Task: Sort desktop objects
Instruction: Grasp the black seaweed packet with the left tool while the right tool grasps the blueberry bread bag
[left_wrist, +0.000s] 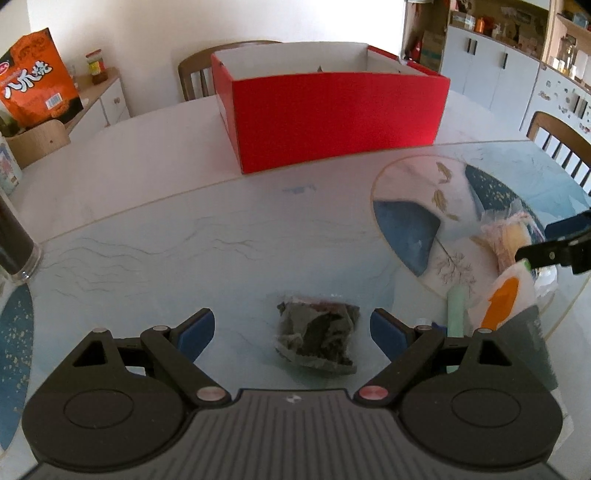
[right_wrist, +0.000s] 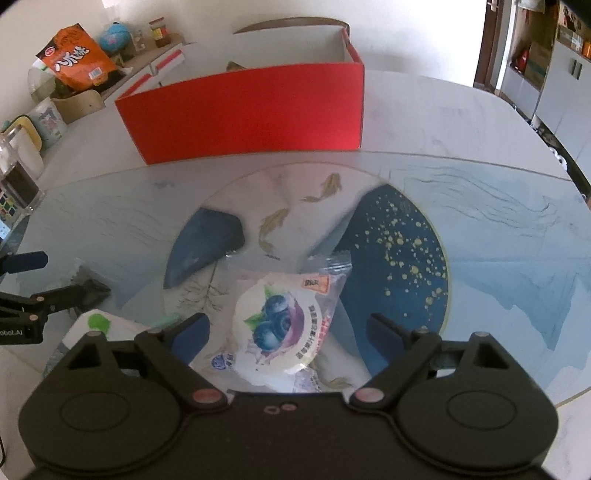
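**Box waits at the table's far side**

The red box (left_wrist: 332, 110) shows white inner walls; its contents are hidden. Left gripper (left_wrist: 291, 332) gapes around a dark packet (left_wrist: 317, 336); right gripper (right_wrist: 288, 332) gapes around a blueberry packet (right_wrist: 277, 325).

White walls (left_wrist: 129, 26) close the room behind two wooden chairs (left_wrist: 194, 75), one at the counter's (left_wrist: 147, 166) far side. A low white sideboard (left_wrist: 107, 96) stands left; grey-white cabinets (left_wrist: 491, 74) under open shelves (left_wrist: 517, 22) fill the right. Bright daylight washes the wall.
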